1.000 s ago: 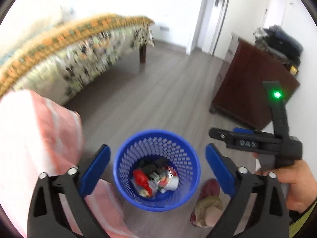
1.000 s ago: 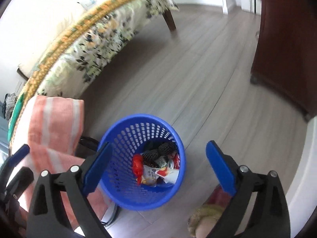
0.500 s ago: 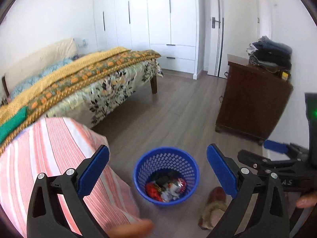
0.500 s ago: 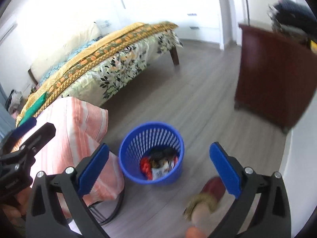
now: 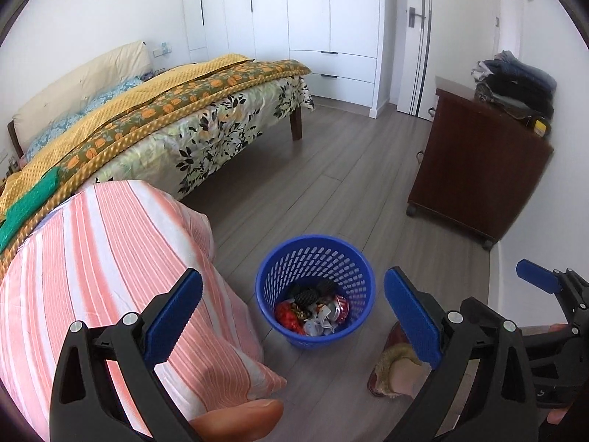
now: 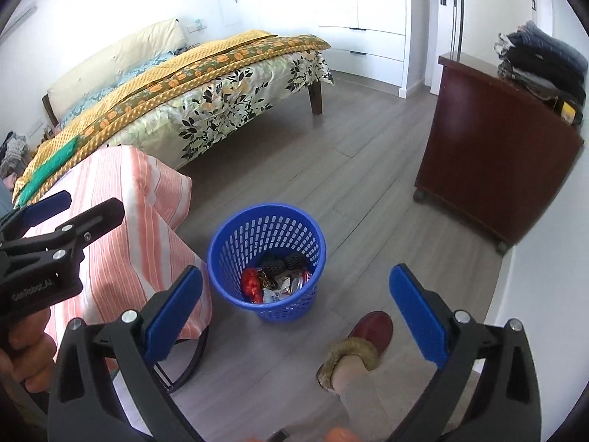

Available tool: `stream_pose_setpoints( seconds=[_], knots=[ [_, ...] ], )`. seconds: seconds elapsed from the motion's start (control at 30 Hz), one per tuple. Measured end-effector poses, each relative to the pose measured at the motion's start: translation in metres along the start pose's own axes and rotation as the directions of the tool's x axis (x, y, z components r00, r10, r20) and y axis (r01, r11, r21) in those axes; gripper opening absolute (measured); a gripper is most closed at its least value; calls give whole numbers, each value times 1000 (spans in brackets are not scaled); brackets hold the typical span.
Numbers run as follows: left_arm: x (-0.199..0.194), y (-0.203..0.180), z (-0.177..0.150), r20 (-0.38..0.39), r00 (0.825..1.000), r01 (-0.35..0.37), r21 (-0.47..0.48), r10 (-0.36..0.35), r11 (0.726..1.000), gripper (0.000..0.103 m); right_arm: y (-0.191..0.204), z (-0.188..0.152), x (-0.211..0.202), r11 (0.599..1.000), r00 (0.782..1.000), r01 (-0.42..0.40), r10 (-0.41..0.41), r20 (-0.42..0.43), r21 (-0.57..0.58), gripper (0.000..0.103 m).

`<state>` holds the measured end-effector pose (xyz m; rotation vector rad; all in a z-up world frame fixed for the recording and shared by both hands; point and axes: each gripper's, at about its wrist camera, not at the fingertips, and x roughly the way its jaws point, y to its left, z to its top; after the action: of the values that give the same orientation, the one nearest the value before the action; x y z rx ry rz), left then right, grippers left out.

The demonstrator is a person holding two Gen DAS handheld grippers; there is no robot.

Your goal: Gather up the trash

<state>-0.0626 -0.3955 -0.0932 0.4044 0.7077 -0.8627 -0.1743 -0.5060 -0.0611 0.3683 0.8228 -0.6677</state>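
The left gripper (image 5: 292, 318) is spread wide, its blue pads (image 5: 173, 318) far apart with nothing between them and nothing touching them. It hangs above the floor, looking down on the blue mesh bin (image 5: 316, 289), which sits framed in the gap between the fingers. The right gripper (image 6: 294, 313) is likewise wide and empty, held over the same spot with the bin (image 6: 267, 259) just left of the middle of its gap. In the right wrist view the left gripper shows at the left edge, gripped by a hand (image 6: 25, 353); in the left wrist view the right gripper appears at the far right edge.

The bin stands upright on the grey wood floor (image 5: 331, 180) and holds the trash (image 5: 313, 311): a red wrapper, crumpled pale and silvery pieces, and two dark textured lumps toward its far side. Just left of the bin hangs a pink-and-white striped cloth (image 5: 106, 269) draped over something with a dark curved frame. Near the bin on the right is a foot in a dark red slipper (image 6: 364, 335) with a furry cuff. Farther off are a bed (image 5: 176, 110) with a yellow and floral cover on the left, and a dark wooden cabinet (image 5: 478, 169) on the right with folded clothes (image 5: 515, 84) on top.
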Motion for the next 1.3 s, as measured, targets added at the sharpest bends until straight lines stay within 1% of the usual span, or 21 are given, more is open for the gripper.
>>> stream_pose_setpoints(
  seconds=[0.53, 1.3],
  knots=[
    [4, 4, -1, -22, 1000, -3, -14, 3, 1000, 98, 10, -2, -3, 1000, 1000, -10, 10, -12, -22, 98],
    [14, 2, -3, -40, 999, -4, -19, 3, 1000, 98, 11, -2, -1, 1000, 1000, -12, 12, -23, -28, 98]
  ],
)
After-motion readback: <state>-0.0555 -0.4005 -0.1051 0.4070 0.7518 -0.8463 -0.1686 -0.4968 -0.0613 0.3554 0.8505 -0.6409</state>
